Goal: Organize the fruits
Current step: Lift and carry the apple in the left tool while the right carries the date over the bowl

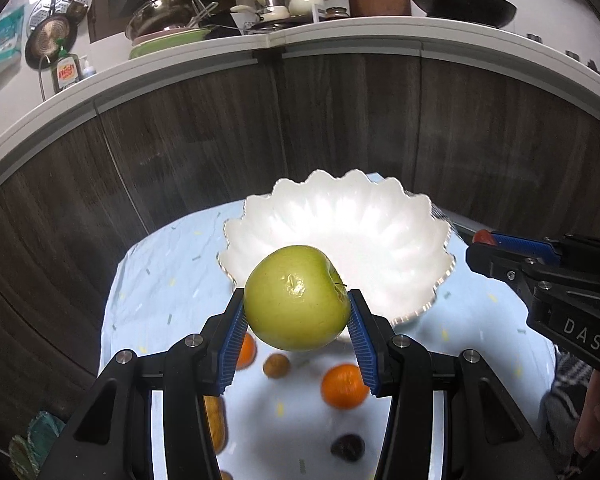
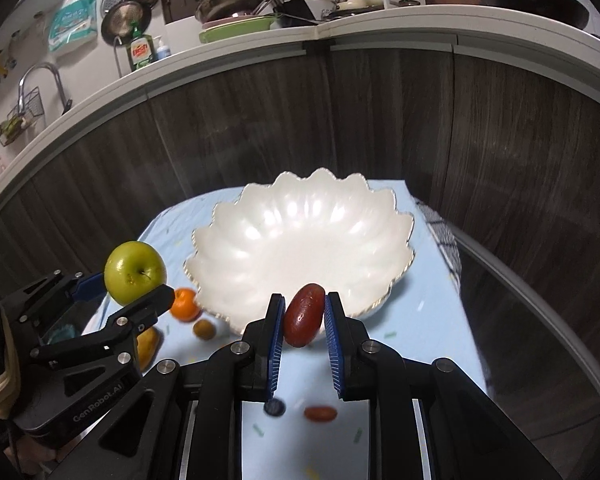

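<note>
Where blue cloth (image 1: 160, 280) fronts dark cabinets (image 1: 180, 140): left fingers (image 1: 236, 332) grip apple (image 1: 296, 298), right fingers (image 2: 276, 332) date (image 2: 304, 316).

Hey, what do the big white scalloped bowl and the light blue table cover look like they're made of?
White scalloped bowl: probably glazed ceramic or glass, going by its pearly gloss, bright highlights and thin metallic-looking rim. Light blue table cover: seems to be thin cloth or plastic sheet; it is matte, creased, and printed with small flecks.

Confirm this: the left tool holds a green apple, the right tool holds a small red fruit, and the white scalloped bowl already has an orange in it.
Wrong about the bowl. The white scalloped bowl holds nothing; the orange lies on the cloth beside it, as the right wrist view shows. The left tool does hold the green apple, and the right tool the small red fruit.
</note>
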Action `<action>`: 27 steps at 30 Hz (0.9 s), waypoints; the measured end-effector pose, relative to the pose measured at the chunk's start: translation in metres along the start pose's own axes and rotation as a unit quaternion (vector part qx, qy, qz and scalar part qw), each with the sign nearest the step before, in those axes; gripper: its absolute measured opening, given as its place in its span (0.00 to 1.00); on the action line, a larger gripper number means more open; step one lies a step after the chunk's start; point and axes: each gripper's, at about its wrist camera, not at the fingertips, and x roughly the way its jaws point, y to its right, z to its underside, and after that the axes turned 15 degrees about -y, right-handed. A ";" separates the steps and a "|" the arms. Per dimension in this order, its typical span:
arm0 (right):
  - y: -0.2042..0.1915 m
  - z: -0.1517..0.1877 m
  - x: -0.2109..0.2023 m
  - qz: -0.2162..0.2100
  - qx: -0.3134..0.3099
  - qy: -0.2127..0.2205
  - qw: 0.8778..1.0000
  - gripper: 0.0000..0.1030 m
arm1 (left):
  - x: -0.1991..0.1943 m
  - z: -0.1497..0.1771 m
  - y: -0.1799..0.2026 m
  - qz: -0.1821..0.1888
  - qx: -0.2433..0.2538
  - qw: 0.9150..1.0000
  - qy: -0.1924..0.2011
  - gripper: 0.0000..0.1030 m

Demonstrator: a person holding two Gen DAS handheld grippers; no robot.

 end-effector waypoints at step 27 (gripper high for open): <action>0.030 -0.049 0.058 0.027 0.037 -0.026 0.999 0.21 | 0.066 -0.043 -0.012 -0.006 -0.048 0.998 -0.045 0.47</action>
